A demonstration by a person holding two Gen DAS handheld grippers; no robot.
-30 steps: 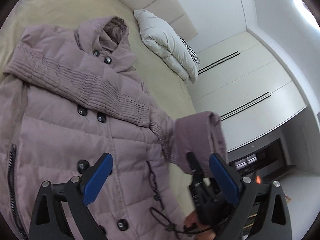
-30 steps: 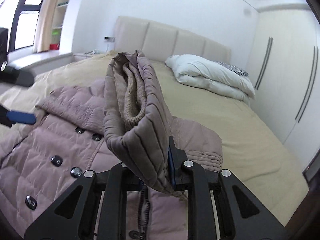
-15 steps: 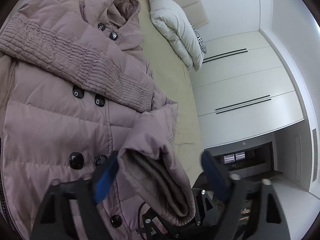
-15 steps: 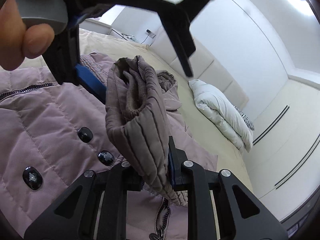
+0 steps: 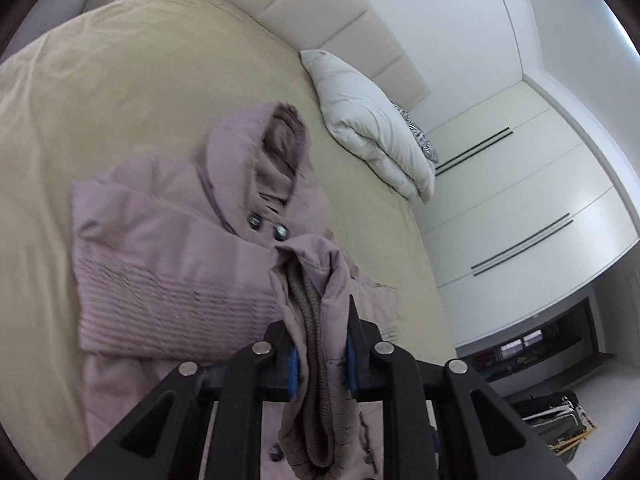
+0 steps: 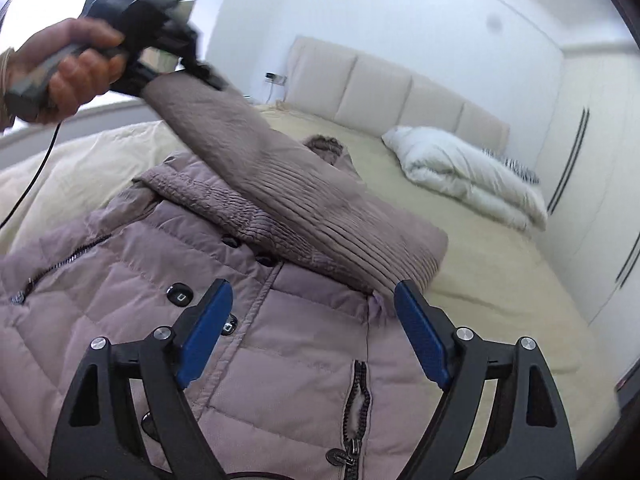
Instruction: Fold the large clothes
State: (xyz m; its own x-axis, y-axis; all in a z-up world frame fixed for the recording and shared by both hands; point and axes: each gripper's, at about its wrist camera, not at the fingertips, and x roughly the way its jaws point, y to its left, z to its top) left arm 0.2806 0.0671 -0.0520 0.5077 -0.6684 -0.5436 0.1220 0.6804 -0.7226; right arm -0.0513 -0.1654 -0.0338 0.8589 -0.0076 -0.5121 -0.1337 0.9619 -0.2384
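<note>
A mauve quilted hooded coat (image 5: 168,248) lies front-up on the bed, one sleeve folded across its chest. My left gripper (image 5: 320,360) is shut on the cuff (image 5: 316,304) of the other sleeve and holds it up. In the right wrist view that sleeve (image 6: 288,184) stretches up and left from the coat (image 6: 132,280) to the left gripper (image 6: 160,76), held in a hand. My right gripper (image 6: 308,332) is open and empty just above the coat's front, near the sleeve's shoulder end.
The coat lies on a tan bedspread (image 5: 100,100). A white folded duvet (image 5: 372,132) lies by the padded headboard (image 5: 332,20); it also shows in the right wrist view (image 6: 468,176). White wardrobe doors (image 5: 520,200) stand to the right of the bed.
The sleeve cuff passed from my right gripper to my left. My left gripper shut on it and lifted it up and left; my right gripper opened and dropped toward the coat.
</note>
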